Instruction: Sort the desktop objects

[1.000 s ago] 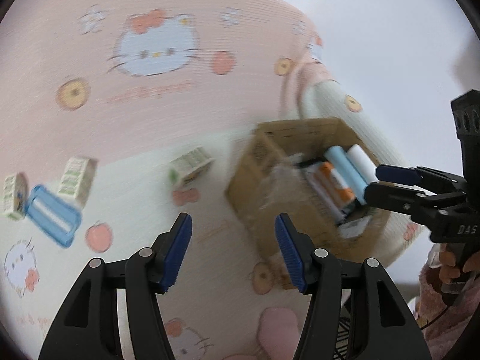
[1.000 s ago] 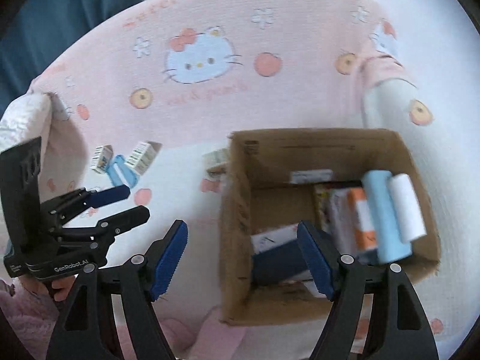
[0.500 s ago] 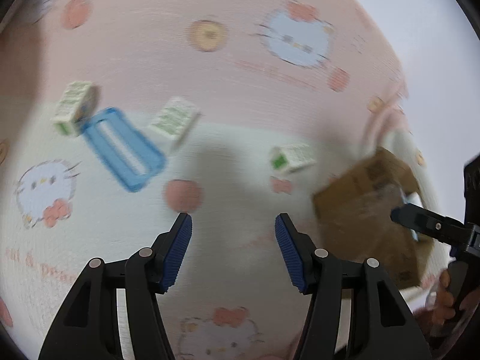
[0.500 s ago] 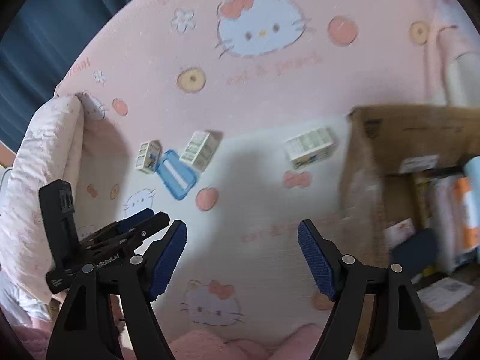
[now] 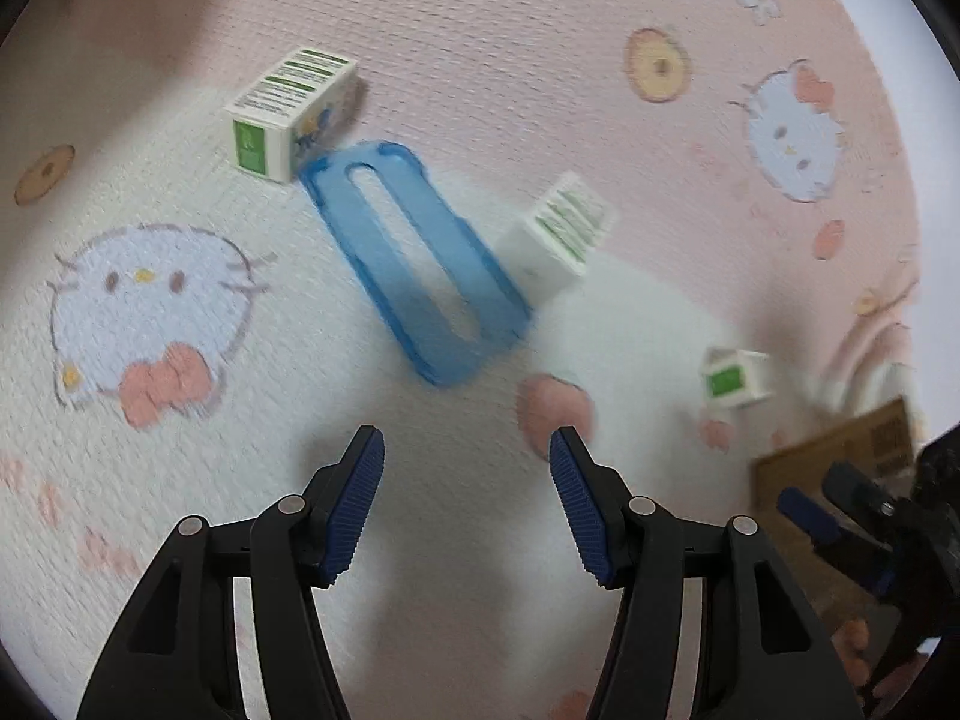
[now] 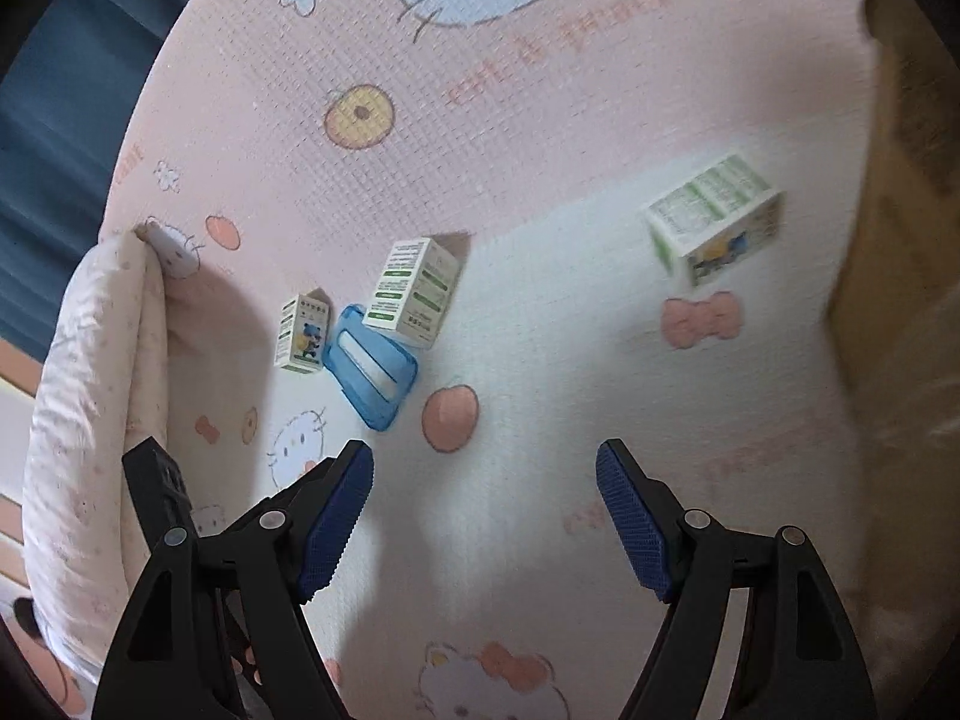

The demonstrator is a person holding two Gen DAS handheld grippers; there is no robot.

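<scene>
Both grippers are empty right now. The left gripper has its jaws spread wide with nothing between them, hanging tilted down over the printed blanket. My guess is it's held open like that so it can drop straight onto something.

Just ahead of it lies the blue plastic holder, flat on the blanket. Its long axis runs diagonally, near end toward the gripper, far end up-left and touching a small green-and-white box. A second box sits just beside its right edge, and a third is well off to the right, near the cardboard box.

The right gripper is spread wide and empty too.
</scene>
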